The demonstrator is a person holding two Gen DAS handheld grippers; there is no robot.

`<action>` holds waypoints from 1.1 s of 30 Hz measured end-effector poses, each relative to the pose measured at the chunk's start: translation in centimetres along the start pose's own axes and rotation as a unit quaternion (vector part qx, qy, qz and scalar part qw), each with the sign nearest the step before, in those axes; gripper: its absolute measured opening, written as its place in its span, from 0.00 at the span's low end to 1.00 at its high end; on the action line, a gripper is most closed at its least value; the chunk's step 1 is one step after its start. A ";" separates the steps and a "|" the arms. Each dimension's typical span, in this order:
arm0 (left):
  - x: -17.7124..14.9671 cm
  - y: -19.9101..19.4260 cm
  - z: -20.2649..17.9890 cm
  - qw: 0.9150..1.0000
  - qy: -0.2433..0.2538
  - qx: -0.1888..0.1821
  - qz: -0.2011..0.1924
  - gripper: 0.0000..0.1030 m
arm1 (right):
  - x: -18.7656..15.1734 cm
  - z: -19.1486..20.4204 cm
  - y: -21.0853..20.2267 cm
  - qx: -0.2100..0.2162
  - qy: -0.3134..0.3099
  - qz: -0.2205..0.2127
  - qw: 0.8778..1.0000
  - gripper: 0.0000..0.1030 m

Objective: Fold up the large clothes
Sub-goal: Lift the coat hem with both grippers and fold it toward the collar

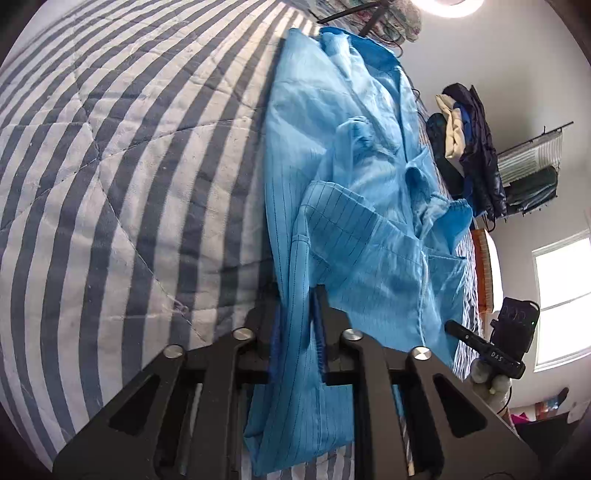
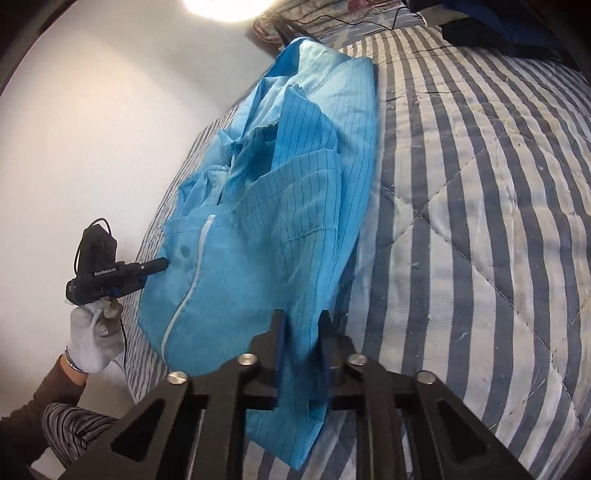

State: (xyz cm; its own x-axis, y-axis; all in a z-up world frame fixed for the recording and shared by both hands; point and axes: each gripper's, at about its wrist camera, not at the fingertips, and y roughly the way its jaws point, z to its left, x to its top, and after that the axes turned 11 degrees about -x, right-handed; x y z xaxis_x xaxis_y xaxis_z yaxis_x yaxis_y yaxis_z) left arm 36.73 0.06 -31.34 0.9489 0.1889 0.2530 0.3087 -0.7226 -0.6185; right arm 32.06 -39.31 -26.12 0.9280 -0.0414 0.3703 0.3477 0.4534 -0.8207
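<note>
Blue pads of left gripper [image 1: 298, 325] pinched tight on a bunched hem of the blue garment [image 1: 354, 229], cloth running down between the fingers. Same on right gripper [image 2: 301, 343]: jaws nearly closed, clamped on a hem fold at the other bottom corner. Garment: thin, pinstriped, white zip down the front, lying lengthwise on the striped quilt [image 1: 110, 166], sleeves already folded in over the body, collar at the far end.

Step in hand, by judgement: both bottom corners secured, ready for the lengthwise fold, hem up toward collar. Next move calls for lifting both corners together, keeping the hem taut and level, carrying it over the folded sleeves, laying it square near the collar before letting go. Uneven lift likely to skew the fold; slippery thin cloth likely to slide, sleeves may spill out.

Around: gloved hand [image 2: 94, 339] on the left gripper's handle visible from the right wrist view, dark sleeve below it. Pile of dark and cream clothes [image 1: 469, 147] at the far edge of the bed, beside the garment's midsection. Window [image 1: 561, 295] at right, ceiling lamp [image 2: 229, 9] overhead. Fold path over the quilt unobstructed; clothes pile close to the side but not on the garment.
</note>
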 end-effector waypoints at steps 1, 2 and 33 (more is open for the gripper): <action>-0.3 -0.1 -0.4 1.000 0.007 0.001 0.001 0.07 | -0.3 0.4 -0.4 -0.008 -0.003 0.000 1.000 0.05; -0.7 -0.3 -0.7 1.000 0.012 0.003 0.003 0.07 | -0.8 0.8 -1.0 -0.013 -0.008 0.002 1.000 0.04; 15.2 -0.9 1.8 0.996 0.040 -0.059 -0.048 0.56 | 14.8 11.8 -6.3 -0.037 -0.109 -0.075 0.991 0.47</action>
State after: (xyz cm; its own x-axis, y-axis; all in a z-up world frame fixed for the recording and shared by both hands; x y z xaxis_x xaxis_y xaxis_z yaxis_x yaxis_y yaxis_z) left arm 51.00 4.79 -28.21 0.9056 0.2107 0.3680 0.3833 -0.7778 -0.4980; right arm 42.00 -32.24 -10.31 0.8172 0.0937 0.5687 0.4953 0.3902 -0.7761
